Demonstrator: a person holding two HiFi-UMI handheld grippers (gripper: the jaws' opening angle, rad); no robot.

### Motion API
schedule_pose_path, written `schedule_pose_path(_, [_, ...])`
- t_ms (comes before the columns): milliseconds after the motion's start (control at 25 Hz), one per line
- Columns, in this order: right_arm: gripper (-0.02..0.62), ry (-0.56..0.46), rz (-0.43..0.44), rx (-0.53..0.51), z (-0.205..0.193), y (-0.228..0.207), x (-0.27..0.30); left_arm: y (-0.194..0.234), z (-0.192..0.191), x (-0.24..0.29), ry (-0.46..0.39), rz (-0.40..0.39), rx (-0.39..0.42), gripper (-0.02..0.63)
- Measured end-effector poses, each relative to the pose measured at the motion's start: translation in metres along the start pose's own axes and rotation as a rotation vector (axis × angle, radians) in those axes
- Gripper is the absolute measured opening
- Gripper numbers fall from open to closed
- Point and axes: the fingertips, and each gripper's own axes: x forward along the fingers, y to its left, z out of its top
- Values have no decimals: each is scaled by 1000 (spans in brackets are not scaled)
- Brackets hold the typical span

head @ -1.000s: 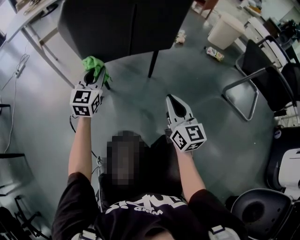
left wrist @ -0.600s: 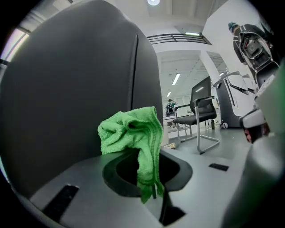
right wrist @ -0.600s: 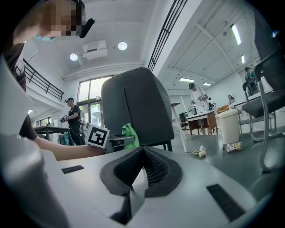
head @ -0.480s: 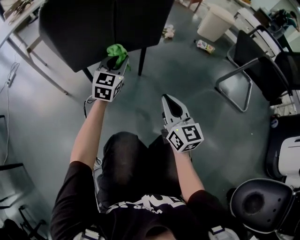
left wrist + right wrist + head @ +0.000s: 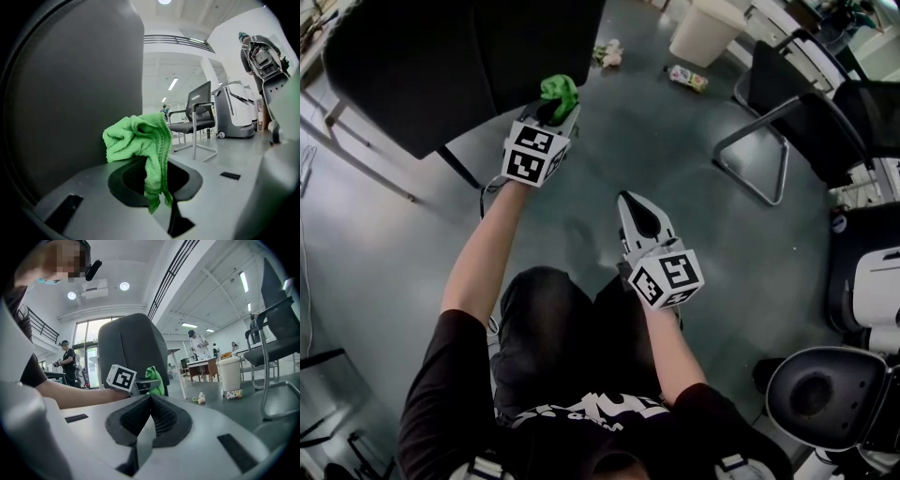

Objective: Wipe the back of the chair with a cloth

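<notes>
My left gripper (image 5: 557,109) pinches green cloth (image 5: 559,90) tight. Bunch sticks out front so soft part meets chair back (image 5: 441,66) first. Cloth right by chair's right edge. My right gripper (image 5: 632,201) closed, empty, kept near me, out of way.

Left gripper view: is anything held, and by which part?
The left gripper pinches the green cloth by a bunched fold; most of it bulges beyond the jaws, one end hangs down. The right gripper is shut, empty.
</notes>
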Motion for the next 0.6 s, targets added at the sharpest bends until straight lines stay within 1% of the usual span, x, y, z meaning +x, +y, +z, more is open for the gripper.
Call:
schedule_pose_path(120, [-3,-3,-15,-3,0,-8,-5,-12,5,10,-7,-31,-3,64])
schedule_pose_path(280, [-3,-5,-21,-6,0,-10,-9,-15,3,6,-7,-35,-9,64])
schedule_pose_path(440, [-3,-15,-6,-11,2,-6,-5,-9,-4,-14,0,-27,-19,64])
schedule_pose_path(600, [-3,-17,3,0,1,-2,-5,-3,-13,-51,6,-11,-64,64])
